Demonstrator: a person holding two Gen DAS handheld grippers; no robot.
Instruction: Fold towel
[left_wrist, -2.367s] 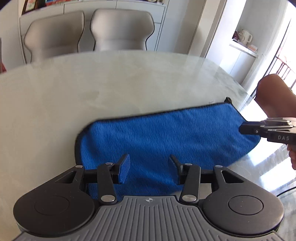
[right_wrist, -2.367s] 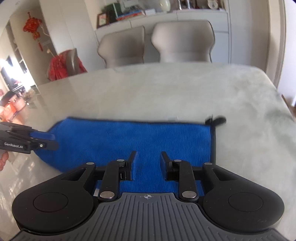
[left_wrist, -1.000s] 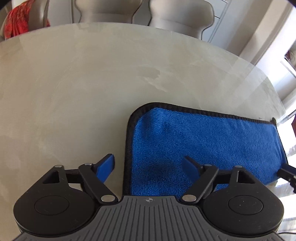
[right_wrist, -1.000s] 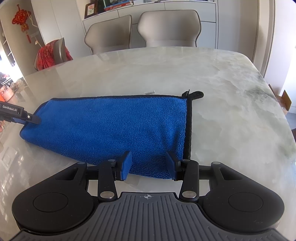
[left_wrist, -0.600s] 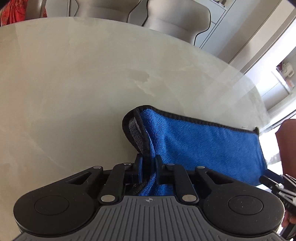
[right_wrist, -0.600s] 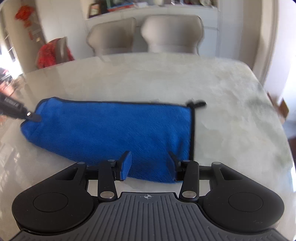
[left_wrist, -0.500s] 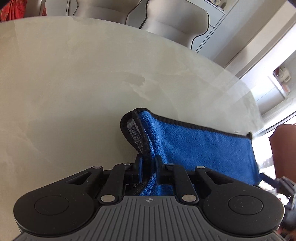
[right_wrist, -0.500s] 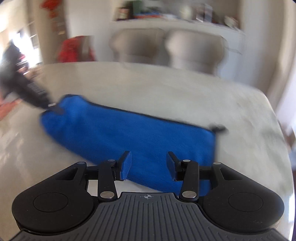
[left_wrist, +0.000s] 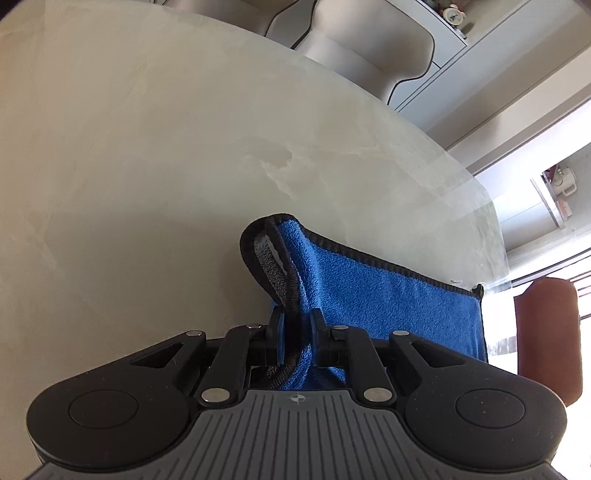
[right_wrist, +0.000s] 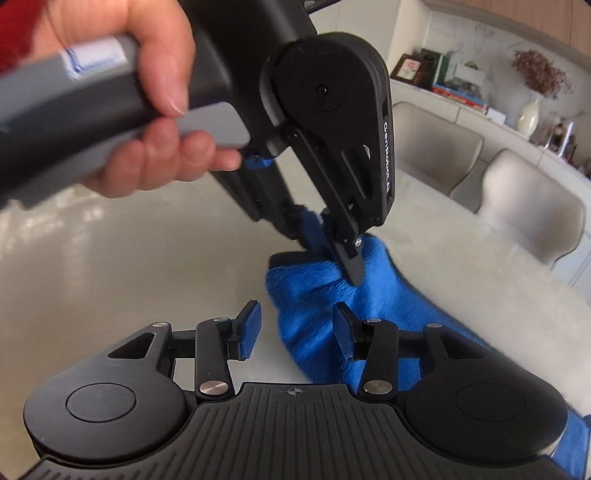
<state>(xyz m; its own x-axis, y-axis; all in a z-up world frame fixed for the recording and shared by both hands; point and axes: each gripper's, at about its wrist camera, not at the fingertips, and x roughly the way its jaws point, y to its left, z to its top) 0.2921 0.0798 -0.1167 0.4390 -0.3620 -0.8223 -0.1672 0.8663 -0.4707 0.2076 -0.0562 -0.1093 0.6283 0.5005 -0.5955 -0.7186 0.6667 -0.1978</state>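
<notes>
The blue towel (left_wrist: 388, 306) with black piping lies folded lengthwise on the pale marble table (left_wrist: 147, 166). My left gripper (left_wrist: 297, 328) is shut on the towel's left end, and the pinched corner stands up, showing a grey underside. In the right wrist view the towel (right_wrist: 317, 295) is bunched and lifted, and the left gripper (right_wrist: 351, 258) comes down from above, held by a hand (right_wrist: 147, 122), clamped on the cloth. My right gripper (right_wrist: 295, 332) hovers open just in front of that lifted end, its blue pads either side of the cloth without touching it.
Two grey chairs (left_wrist: 362, 48) stand at the table's far side, seen as (right_wrist: 532, 206) in the right wrist view. A shelf with books and a vase (right_wrist: 528, 114) runs behind them. A forearm (left_wrist: 546, 332) shows at the right edge near the table's rim.
The left gripper stays shut on the towel's corner and has lifted it higher. The right gripper has swung left across the towel, close up to the left gripper, still open.
</notes>
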